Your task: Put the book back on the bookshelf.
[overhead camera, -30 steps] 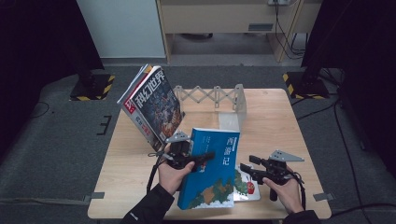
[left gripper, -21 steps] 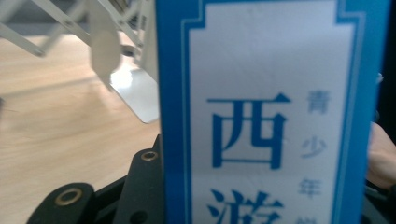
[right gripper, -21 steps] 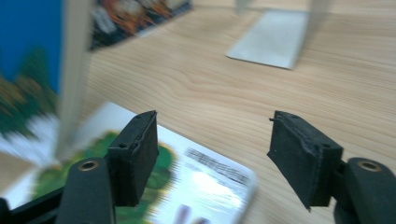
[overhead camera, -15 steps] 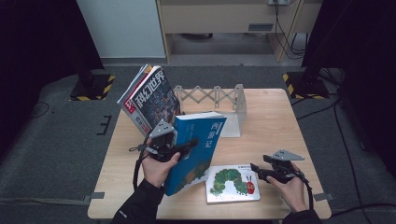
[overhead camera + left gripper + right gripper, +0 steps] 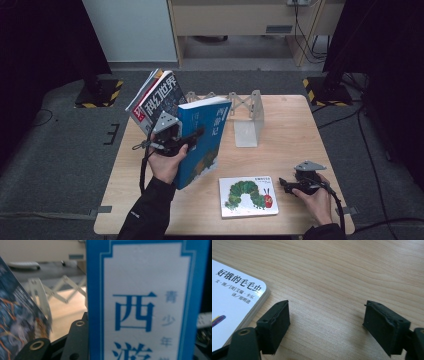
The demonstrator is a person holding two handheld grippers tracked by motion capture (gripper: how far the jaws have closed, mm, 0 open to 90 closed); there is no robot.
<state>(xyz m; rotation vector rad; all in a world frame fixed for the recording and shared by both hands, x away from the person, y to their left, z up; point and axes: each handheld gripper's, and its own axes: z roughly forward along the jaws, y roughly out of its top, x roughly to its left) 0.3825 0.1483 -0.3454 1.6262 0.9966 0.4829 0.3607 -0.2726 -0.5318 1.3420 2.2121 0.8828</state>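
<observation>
Two magazines (image 5: 159,97) lean in the expanding rack (image 5: 240,107) on the desk (image 5: 290,130), seen from above; the left claw (image 5: 192,136) grips the blue book (image 5: 207,140) upright beside them. Left gripper view: blue cover close. Right gripper view: right claw (image 5: 325,322) wide, beside the caterpillar book (image 5: 232,297).

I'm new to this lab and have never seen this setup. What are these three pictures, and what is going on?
A person works at a wooden table with hand-held tongs in each hand. One picture looks down from above; the other two come from cameras riding on each tool. The left tongs are shut on a blue book, lifted upright beside magazines leaning in a metal rack. The right tongs are open, over bare wood, next to a caterpillar picture book lying flat.
</observation>
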